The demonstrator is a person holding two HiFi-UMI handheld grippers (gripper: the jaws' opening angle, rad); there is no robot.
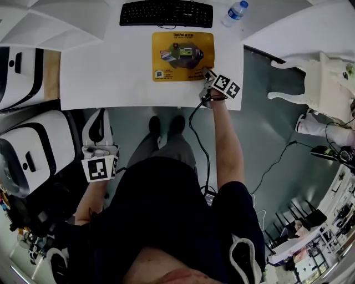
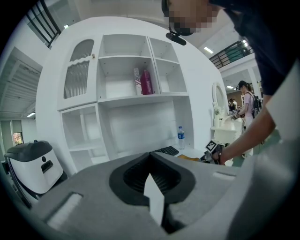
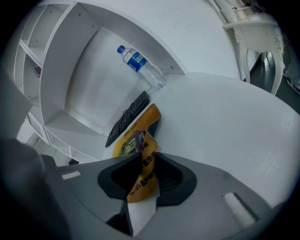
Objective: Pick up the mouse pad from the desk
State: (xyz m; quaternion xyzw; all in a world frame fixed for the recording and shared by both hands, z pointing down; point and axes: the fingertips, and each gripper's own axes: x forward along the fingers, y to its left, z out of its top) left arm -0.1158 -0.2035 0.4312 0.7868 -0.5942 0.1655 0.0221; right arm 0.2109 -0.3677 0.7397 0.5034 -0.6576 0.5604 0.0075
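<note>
A yellow mouse pad [image 1: 183,55] with a printed picture lies on the white desk [image 1: 111,72], in front of the keyboard. My right gripper [image 1: 206,75] is at the pad's near right corner. In the right gripper view, the mouse pad [image 3: 136,133] has its near edge curled up off the desk and running between the jaws, and the right gripper [image 3: 143,197] is shut on it. My left gripper [image 1: 99,130] hangs low beside the person's left side, off the desk. In its own view the left gripper [image 2: 154,201] has its jaws together with nothing between them.
A black keyboard [image 1: 166,13] and a water bottle [image 1: 235,12] sit at the desk's far edge under white shelves. White machines [image 1: 33,150] stand on the floor to the left. A white stool-like piece [image 1: 316,77] stands to the right. A cable [image 1: 202,144] trails along the right arm.
</note>
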